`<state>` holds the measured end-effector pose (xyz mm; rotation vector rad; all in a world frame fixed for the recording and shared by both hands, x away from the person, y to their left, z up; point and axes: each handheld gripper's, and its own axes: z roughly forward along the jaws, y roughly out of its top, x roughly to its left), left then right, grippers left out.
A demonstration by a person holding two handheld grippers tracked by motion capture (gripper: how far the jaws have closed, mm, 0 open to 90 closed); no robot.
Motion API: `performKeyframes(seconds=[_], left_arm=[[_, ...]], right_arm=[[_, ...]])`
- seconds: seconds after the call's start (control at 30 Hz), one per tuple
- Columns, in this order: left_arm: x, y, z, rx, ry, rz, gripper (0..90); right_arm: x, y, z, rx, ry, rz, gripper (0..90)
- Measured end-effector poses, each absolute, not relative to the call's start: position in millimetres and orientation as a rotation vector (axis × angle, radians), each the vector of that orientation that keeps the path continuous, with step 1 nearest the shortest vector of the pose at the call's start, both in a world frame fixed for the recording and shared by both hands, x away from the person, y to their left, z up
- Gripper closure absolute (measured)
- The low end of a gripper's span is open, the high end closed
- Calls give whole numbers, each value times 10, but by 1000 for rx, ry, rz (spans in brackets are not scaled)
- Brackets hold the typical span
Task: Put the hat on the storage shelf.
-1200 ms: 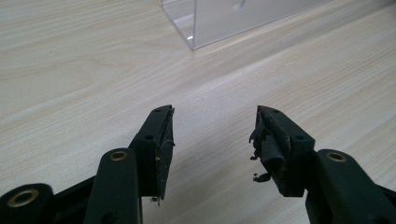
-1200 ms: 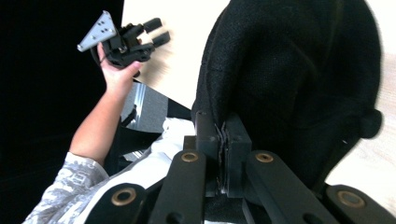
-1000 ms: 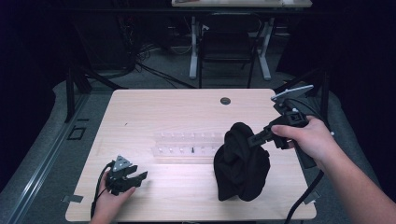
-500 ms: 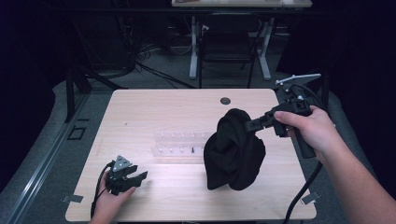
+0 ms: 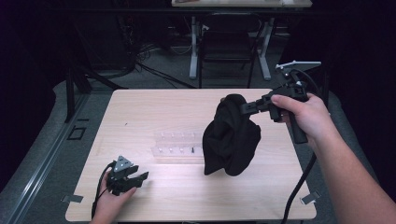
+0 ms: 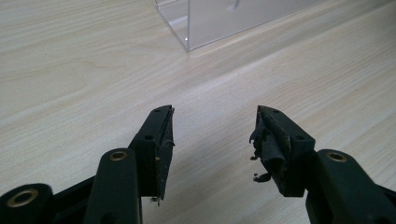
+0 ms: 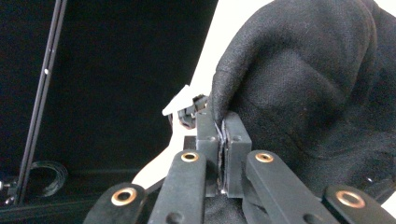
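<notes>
- Since a second ago the right gripper (image 5: 244,107) has risen and swung toward the table's far right corner, lifting the black cloth (image 5: 231,137) so that more of it hangs off the wood.
- From above, the cloth droops from the gripper over the right half of the table (image 5: 154,112), its lower folds down near the surface; whether they touch it cannot be told.
- Seen from the right gripper view, the right gripper (image 7: 223,135) has both jaws pressed together with a fold of the cloth (image 7: 308,93) pinched between them, a detail the high view is too small to show.
- Behind the cloth, at mid-table, the high view shows a clear plastic rack (image 5: 180,144), partly covered at its right end.
- Near the front left corner, the left gripper (image 5: 135,178) rests in the person's hand, unmoved.
- Looking along the left gripper (image 6: 212,128), its jaws stand spread with nothing between them, worn padding on the right one, and a corner of the clear rack (image 6: 219,21) lies ahead.
</notes>
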<state>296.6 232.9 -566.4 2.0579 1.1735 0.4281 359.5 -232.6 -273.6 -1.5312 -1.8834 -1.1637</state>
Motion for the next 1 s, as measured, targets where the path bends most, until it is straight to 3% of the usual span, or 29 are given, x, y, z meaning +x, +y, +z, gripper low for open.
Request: performKeyframes(seconds=[1.0], left_arm=[[2971,2297,-5673,2059,1161,420,435]], right_arm=[[4129,-2023,-2868,-1608,-1797,-1230,881]])
